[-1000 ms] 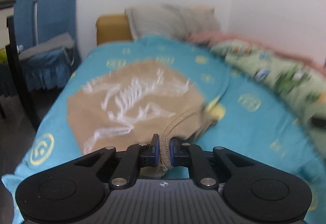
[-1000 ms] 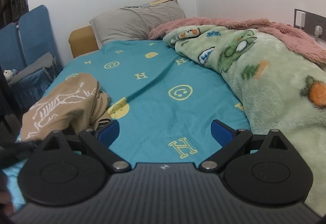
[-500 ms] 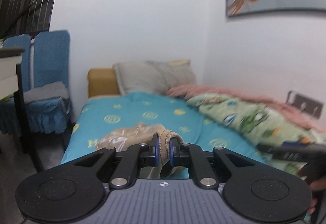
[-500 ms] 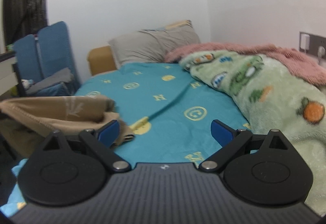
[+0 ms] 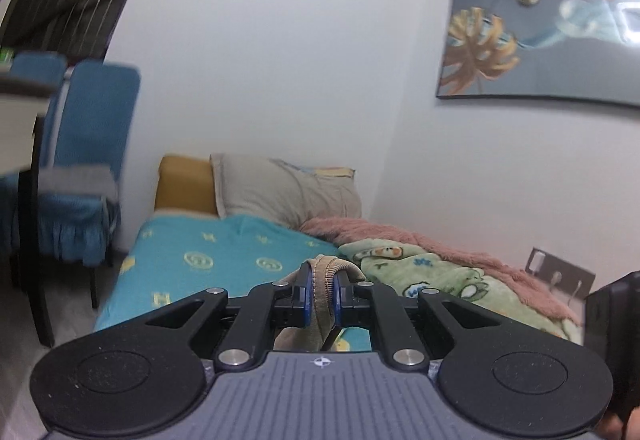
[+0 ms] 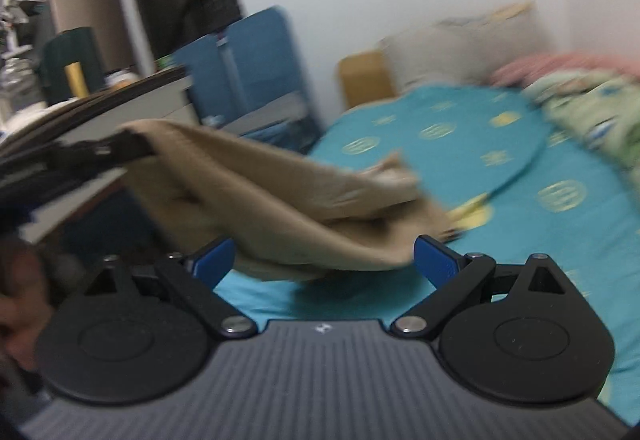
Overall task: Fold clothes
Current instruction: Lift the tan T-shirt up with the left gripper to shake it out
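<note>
The tan garment (image 6: 280, 200), spread flat on the teal bedsheet (image 6: 500, 144) a second ago, is now lifted clear of it and hangs stretched from the left gripper (image 5: 320, 294), which is raised higher. The right gripper (image 6: 324, 260) is swung leftward, toward the hanging cloth.

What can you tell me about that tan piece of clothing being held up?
The tan garment looks like soft knit fabric with a ribbed hem. The left gripper is shut on that hem, and the cloth hangs from it, crumpled and unfolded, over the near edge of the teal bedsheet. The right gripper is open just below it; whether they touch is unclear.
</note>
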